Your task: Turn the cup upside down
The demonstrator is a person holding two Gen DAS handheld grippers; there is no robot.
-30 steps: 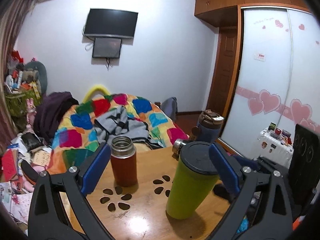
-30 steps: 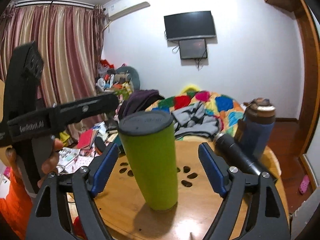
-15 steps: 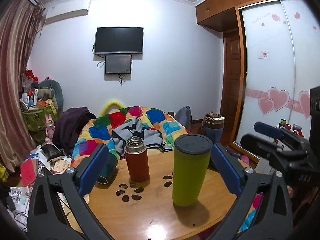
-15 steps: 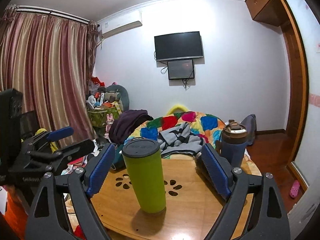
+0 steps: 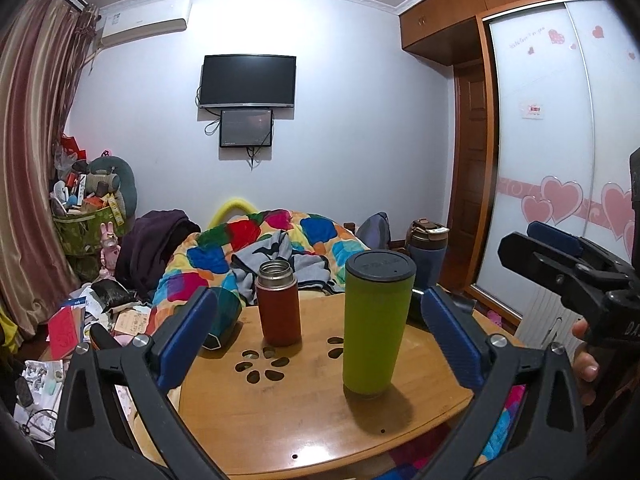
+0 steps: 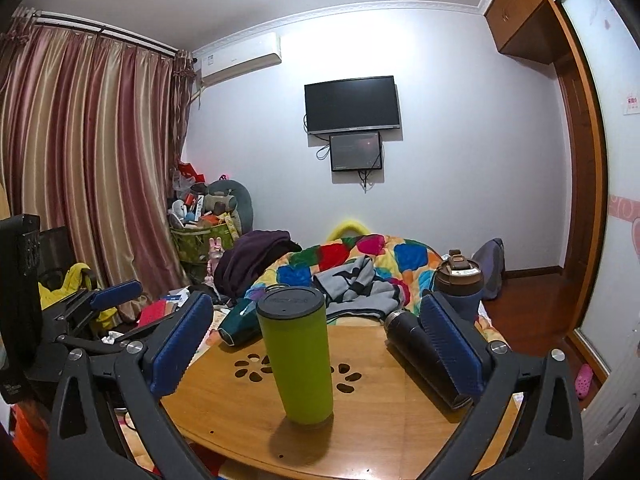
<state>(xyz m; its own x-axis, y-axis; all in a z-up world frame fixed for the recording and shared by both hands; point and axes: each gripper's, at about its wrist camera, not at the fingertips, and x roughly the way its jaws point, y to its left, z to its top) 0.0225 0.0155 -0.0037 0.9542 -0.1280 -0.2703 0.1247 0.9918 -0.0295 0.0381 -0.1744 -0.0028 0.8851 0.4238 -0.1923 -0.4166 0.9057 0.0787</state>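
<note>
A tall green cup with a dark grey end uppermost stands on the round wooden table; it also shows in the right wrist view. My left gripper is open and empty, held back from the table's near edge, the cup a little right of its centre. My right gripper is open and empty, also back from the table, with the cup standing between its blue pads but farther off. Each gripper shows at the edge of the other's view.
A red-brown flask stands left of the cup. A black flask lies on the table's right side, a dark teal one at its far left, a blue bottle behind. A bed with a colourful quilt lies beyond.
Both grippers have pulled back and away from the green cup, which stays standing on the table. The table and room now show more fully.
</note>
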